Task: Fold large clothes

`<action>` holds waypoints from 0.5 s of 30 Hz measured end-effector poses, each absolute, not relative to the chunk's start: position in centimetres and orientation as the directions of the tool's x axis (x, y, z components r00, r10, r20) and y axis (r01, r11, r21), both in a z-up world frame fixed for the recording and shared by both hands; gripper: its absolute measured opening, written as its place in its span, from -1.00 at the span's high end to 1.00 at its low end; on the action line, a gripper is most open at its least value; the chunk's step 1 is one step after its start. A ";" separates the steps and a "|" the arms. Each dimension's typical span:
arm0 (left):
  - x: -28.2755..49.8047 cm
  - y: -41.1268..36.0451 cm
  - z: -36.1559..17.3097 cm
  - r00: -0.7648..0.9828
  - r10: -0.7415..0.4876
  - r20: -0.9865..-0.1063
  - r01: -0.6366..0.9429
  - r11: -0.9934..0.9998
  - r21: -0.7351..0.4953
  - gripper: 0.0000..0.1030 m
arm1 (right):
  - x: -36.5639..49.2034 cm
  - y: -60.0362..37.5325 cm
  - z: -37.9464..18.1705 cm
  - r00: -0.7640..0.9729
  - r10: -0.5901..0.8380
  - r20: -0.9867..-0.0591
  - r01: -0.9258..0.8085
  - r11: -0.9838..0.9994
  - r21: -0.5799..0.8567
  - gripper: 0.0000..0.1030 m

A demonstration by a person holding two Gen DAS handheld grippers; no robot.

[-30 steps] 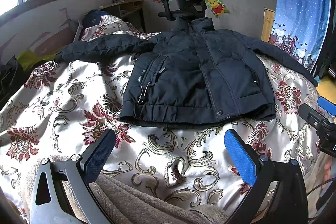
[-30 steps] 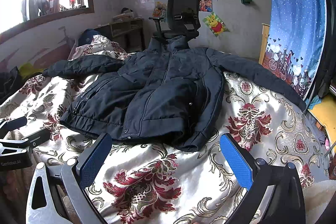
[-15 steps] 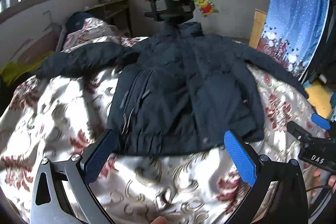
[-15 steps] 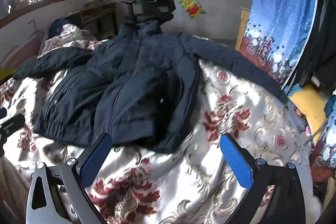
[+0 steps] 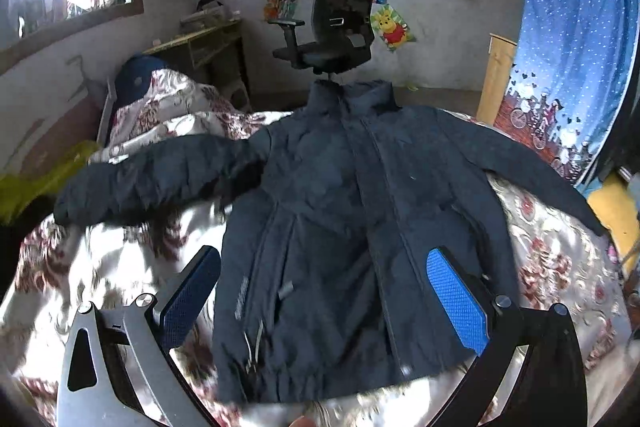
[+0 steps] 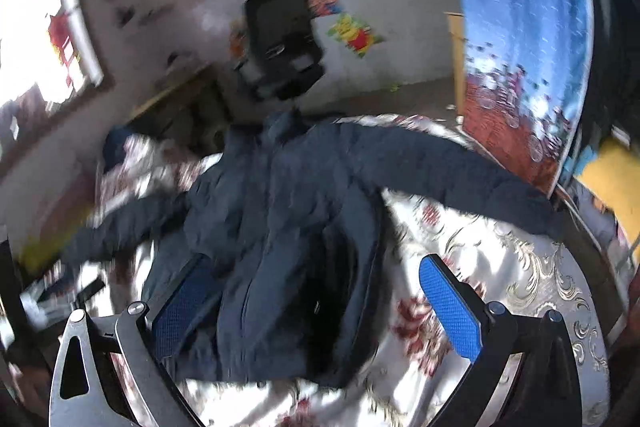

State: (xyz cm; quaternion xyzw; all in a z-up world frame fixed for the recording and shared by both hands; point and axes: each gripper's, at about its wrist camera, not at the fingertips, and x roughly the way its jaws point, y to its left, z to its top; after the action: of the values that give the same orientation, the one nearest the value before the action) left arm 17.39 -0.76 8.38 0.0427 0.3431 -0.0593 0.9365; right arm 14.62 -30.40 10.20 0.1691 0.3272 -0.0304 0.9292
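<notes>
A dark navy padded jacket [image 5: 352, 227] lies flat, front up, on the bed with both sleeves spread out; it also shows in the right wrist view [image 6: 280, 227]. My left gripper [image 5: 324, 299] is open and empty, above the jacket's lower half, its blue pads [image 5: 456, 299] wide apart. My right gripper [image 6: 316, 307] is open and empty, above the jacket's lower right side. The right sleeve [image 6: 460, 175] stretches toward the bed's right edge. The right wrist view is blurred by motion.
The bed has a cream and red floral cover [image 5: 560, 267]. A black office chair [image 5: 336, 23] stands behind the bed's far edge by a wooden desk [image 5: 200, 43]. A blue curtain [image 5: 572, 47] hangs at right. Bedding is piled at far left [image 5: 168, 107].
Both grippers have moved forward and up over the jacket, from the near bed edge to above its lower half. The jaws stayed open. The jacket has not moved.
</notes>
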 end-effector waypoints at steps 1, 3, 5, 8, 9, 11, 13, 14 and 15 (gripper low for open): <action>18.3 -0.9 8.1 0.758 -0.084 -0.647 0.144 0.989 0.040 -0.97 | 15.4 -31.4 10.2 0.778 0.015 -0.628 0.215 0.933 0.289 -1.00; 20.0 -0.9 7.5 0.753 -0.090 -0.652 0.153 0.987 0.041 -0.97 | 16.7 -33.1 9.6 0.764 -0.030 -0.644 0.280 0.915 0.290 -1.00; 22.3 -1.4 6.4 0.743 -0.097 -0.662 0.173 0.984 0.050 -0.97 | 18.2 -35.1 8.0 0.745 -0.025 -0.667 0.336 0.877 0.343 -1.00; 25.7 -2.6 4.5 0.725 -0.111 -0.680 0.205 0.977 0.059 -0.97 | 19.9 -38.4 4.6 0.742 0.019 -0.670 0.417 0.769 0.484 -1.00; 26.9 -3.0 3.9 0.718 -0.117 -0.686 0.216 0.974 0.060 -0.97 | 20.5 -39.6 3.1 0.738 0.004 -0.675 0.465 0.721 0.513 -1.00; 29.7 -4.1 2.4 0.707 -0.144 -0.693 0.245 0.968 0.049 -0.97 | 21.1 -41.3 1.0 0.730 -0.051 -0.682 0.534 0.666 0.522 -1.00; 32.2 -5.2 1.1 0.701 -0.174 -0.692 0.272 0.962 0.034 -0.97 | 21.9 -42.8 -0.8 0.706 -0.065 -0.705 0.579 0.627 0.521 -1.00; 33.6 -5.8 0.6 0.697 -0.189 -0.691 0.285 0.958 0.024 -0.97 | 22.3 -43.9 -1.8 0.697 -0.068 -0.714 0.604 0.593 0.533 -1.00; 34.9 -6.4 0.1 0.694 -0.203 -0.691 0.295 0.955 0.016 -0.97 | 22.4 -44.7 -2.9 0.683 -0.077 -0.727 0.638 0.548 0.541 -1.00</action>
State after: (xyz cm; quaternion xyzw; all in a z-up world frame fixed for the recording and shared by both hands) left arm 34.92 -6.39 0.14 0.0631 0.3670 -0.1356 0.9181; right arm 22.39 -44.71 -2.86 0.4216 0.3326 -0.2194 0.8146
